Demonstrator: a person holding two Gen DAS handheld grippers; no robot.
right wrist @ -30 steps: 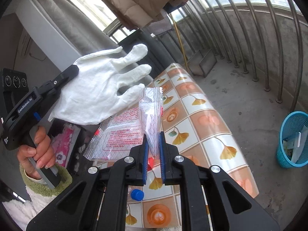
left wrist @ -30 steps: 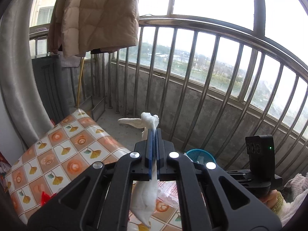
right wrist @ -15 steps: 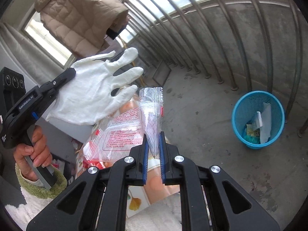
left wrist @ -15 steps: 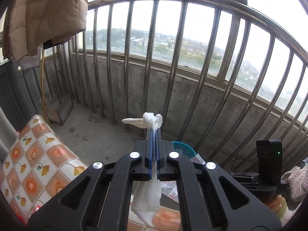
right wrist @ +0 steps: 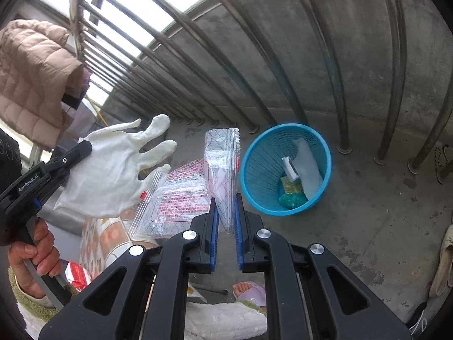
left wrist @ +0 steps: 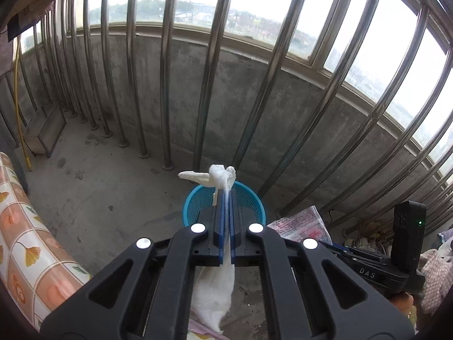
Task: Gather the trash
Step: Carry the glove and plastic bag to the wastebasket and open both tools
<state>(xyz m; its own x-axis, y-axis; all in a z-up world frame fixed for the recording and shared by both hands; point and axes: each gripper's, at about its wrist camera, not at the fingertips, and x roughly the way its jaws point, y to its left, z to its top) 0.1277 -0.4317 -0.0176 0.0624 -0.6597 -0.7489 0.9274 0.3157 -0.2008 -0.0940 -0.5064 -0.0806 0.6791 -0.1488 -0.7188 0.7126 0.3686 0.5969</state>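
My left gripper (left wrist: 225, 195) is shut on a white cloth glove (left wrist: 215, 291); its fingers stick out past the tips and its cuff hangs below. Straight beyond the tips stands a blue mesh trash basket (left wrist: 198, 198) on the concrete floor. In the right wrist view the same glove (right wrist: 113, 170) spreads out at the left, clamped in the left gripper (right wrist: 70, 155) held by a hand. My right gripper (right wrist: 225, 198) is shut on a clear plastic bag (right wrist: 220, 164) with red print. The basket (right wrist: 260, 155) sits just right of it, holding paper and green scraps.
Steel railing bars (left wrist: 167, 85) and a low concrete wall (left wrist: 283, 119) close the balcony behind the basket. A table with a patterned cloth (left wrist: 25, 240) lies at the left. A padded beige jacket (right wrist: 31, 76) hangs overhead. Shoes (right wrist: 441, 257) lie at the right; a slippered foot (right wrist: 249, 291) is below.
Both grippers swung away from the table, toward the railing and downward. The blue basket now sits close ahead of both. Glove and plastic bag stay clamped.
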